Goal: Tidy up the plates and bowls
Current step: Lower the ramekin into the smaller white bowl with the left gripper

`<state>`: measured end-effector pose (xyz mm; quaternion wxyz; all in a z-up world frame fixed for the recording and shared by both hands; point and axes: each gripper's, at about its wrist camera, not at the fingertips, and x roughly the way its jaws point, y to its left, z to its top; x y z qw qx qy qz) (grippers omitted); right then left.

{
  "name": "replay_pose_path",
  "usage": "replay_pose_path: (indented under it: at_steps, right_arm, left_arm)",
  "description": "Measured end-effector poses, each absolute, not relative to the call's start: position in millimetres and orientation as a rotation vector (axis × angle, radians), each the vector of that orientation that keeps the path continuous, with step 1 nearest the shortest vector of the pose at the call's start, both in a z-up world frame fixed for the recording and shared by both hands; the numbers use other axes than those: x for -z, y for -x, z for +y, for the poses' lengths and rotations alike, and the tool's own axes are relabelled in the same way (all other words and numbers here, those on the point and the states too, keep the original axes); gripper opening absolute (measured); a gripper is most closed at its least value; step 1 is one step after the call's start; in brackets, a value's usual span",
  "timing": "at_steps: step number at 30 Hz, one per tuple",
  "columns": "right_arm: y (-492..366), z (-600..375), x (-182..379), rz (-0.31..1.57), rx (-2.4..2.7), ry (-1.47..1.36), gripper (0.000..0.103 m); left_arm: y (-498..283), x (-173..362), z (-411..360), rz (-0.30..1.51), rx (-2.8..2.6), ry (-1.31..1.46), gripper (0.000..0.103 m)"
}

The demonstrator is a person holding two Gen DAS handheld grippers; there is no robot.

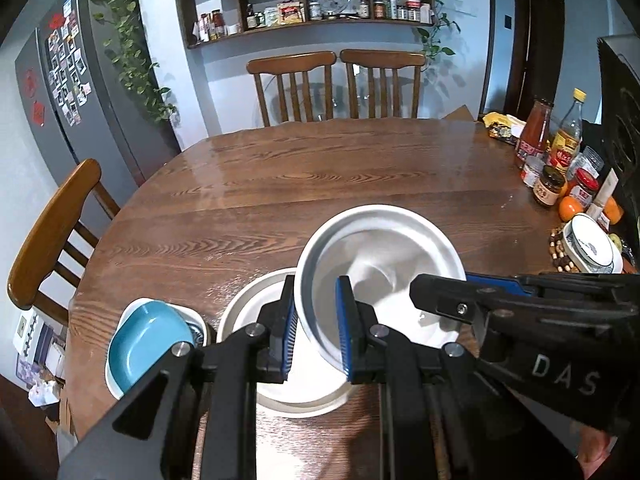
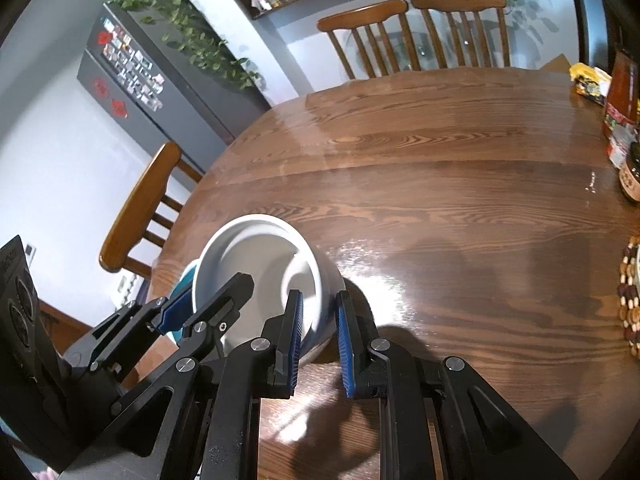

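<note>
White bowl [image 1: 384, 264] is lifted above the wooden table [image 1: 320, 176], tilted, with both grippers closed on its rim. Left gripper [image 1: 318, 332] pinches the near-left edge, and right gripper [image 2: 318, 334] pinches the opposite edge. Under the bowl a white plate [image 1: 256, 304] lies flat on the table. Just beside the plate, to the left, a blue dish [image 1: 148, 336] sits inside a white dish [image 1: 116, 384]. Bottles and jars [image 1: 556, 152] stand far away at the right table edge.
</note>
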<state>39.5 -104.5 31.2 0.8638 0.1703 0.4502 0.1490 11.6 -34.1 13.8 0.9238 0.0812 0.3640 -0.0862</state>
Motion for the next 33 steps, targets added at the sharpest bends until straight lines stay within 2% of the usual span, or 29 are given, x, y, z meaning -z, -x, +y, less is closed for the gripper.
replay_pose_path:
  at_steps: [33]
  right_arm:
    - [-74.2,-50.0,8.3,1.085,-0.325,-0.338,0.018]
  left_arm:
    - [-42.8,26.9,12.0,0.898,0.154,-0.119,0.016]
